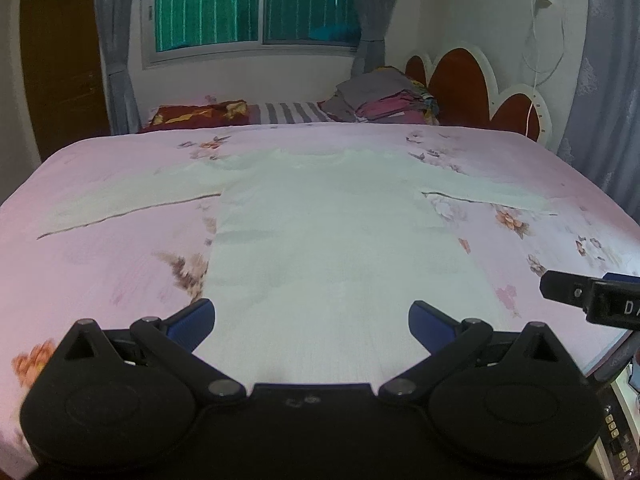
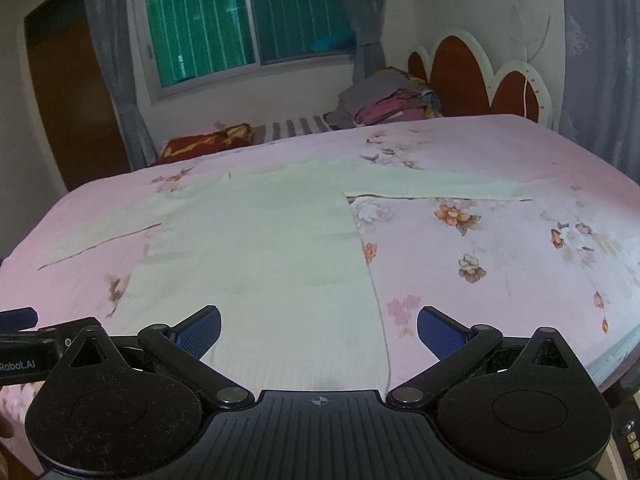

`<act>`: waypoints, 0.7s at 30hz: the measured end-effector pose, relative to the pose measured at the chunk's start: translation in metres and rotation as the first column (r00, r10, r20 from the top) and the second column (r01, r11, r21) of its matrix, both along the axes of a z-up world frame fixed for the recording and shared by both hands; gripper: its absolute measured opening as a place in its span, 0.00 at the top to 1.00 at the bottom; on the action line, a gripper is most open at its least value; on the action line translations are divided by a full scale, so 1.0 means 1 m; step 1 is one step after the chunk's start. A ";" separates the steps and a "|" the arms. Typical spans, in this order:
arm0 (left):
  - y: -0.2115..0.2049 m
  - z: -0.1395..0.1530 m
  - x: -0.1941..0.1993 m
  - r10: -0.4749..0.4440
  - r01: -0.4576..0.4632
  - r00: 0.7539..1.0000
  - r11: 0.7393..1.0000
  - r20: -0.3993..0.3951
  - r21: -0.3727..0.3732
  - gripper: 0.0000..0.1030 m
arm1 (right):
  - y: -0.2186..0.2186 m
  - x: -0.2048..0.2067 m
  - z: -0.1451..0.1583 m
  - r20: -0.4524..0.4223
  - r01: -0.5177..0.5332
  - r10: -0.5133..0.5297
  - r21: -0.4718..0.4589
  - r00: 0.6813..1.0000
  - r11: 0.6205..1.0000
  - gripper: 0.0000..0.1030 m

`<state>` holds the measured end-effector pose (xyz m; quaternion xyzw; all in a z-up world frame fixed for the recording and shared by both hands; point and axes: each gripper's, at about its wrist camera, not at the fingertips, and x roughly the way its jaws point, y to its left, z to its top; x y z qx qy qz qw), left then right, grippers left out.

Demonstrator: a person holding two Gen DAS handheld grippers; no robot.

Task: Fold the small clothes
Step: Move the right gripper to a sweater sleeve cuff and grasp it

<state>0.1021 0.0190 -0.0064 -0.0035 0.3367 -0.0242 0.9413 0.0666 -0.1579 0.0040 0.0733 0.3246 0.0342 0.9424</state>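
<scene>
A pale white long-sleeved top [image 1: 332, 240] [image 2: 260, 256] lies flat on the pink flowered bedsheet [image 1: 100, 280] [image 2: 500, 248], hem toward me, both sleeves spread out sideways. My left gripper [image 1: 312, 320] is open over the hem's middle, its blue pads wide apart with nothing between them. My right gripper [image 2: 319, 330] is open too, straddling the top's right bottom edge. In the left wrist view the right gripper's black body [image 1: 592, 298] shows at the right edge.
A stack of folded clothes [image 1: 380, 102] [image 2: 384, 102] sits at the bed's far side by the red and white headboard [image 1: 472, 84]. A dark red pillow [image 1: 196, 116] and a striped cloth [image 1: 288, 113] lie beyond. Curtained window behind.
</scene>
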 end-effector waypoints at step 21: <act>-0.004 -0.032 0.146 -0.135 0.117 0.989 0.966 -0.064 -0.229 0.03 | -0.074 0.117 -0.005 0.037 0.247 -0.246 -0.041 0.969 0.968 0.00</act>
